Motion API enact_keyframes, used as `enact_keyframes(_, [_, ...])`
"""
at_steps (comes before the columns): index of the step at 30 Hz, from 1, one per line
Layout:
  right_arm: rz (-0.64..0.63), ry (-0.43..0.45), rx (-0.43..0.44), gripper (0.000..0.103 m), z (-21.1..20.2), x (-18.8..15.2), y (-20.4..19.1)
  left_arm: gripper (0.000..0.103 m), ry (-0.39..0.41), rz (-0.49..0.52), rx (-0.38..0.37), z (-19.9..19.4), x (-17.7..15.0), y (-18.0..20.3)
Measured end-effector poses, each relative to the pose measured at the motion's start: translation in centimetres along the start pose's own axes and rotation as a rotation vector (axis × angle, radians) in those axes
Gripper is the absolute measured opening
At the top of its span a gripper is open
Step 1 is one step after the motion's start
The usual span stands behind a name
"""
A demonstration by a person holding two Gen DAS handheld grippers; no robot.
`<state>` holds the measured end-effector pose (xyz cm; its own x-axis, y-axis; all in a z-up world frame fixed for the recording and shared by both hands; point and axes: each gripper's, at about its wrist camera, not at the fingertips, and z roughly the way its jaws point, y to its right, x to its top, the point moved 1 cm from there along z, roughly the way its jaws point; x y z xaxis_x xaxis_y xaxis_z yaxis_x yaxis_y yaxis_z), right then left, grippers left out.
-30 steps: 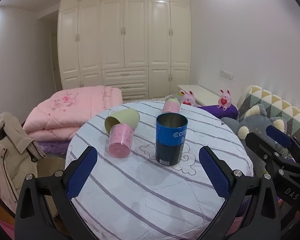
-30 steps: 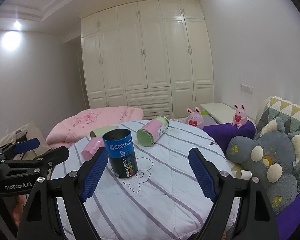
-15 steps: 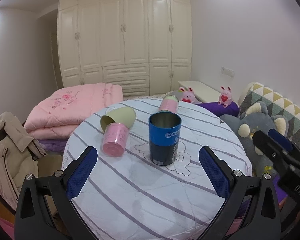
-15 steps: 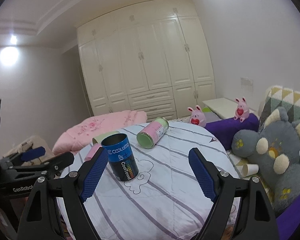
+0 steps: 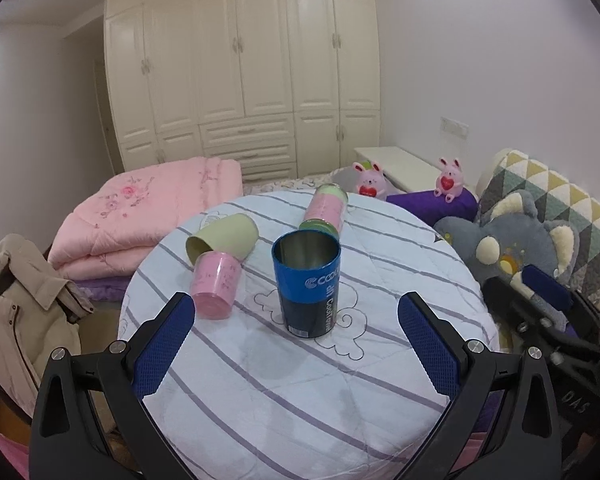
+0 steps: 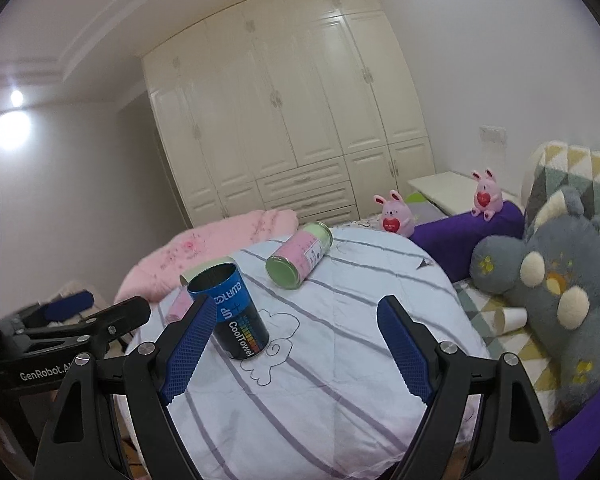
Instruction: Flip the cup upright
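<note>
The blue cup (image 5: 307, 282) stands mouth-up at tabletop (image 5: 260, 400) centre — thin metal, likely light, stiff, slippery; grip mid-wall. The pink cup (image 5: 216, 290), at its 9 o'clock, lies tipped. Left tongs (image 5: 296, 354) and right tongs (image 6: 296, 354) — both released, empty.

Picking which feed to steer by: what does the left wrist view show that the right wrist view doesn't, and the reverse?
Only the left wrist view shows the pink cup in full, lying on its side against the green cup, plus the beige jacket.

Only the right wrist view shows the white paper cup lying beside the grey plush, and the ceiling lights.

Both show the upright blue can, the pink-and-green canister on its side, and both grippers, left and right, open and empty.
</note>
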<state>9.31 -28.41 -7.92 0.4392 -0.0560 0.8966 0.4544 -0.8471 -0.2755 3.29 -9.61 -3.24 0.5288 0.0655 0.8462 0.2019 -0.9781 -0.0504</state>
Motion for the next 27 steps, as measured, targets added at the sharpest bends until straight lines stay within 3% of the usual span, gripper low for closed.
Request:
enact_keyframes(5, [-0.003,-0.062,-0.001,0.084,0.9,1.5,-0.5,0.103,0.005,-0.029,0.005,-0.2,1.8,-0.7])
enact_keyframes(11, [-0.082,-0.047,-0.073,0.084,0.4,4.2,-2.1,0.103,0.007,-0.043,0.01,-0.3,3.6,-1.7])
enact_keyframes(17, [-0.112,-0.036,-0.08,0.084,0.5,6.7,-3.5,0.103,0.007,-0.068,0.005,-0.3,4.7,-2.9])
enact_keyframes(27, [-0.122,-0.057,-0.077,0.084,1.7,7.6,-4.9,0.103,-0.016,-0.09,0.008,0.4,5.1,-4.4])
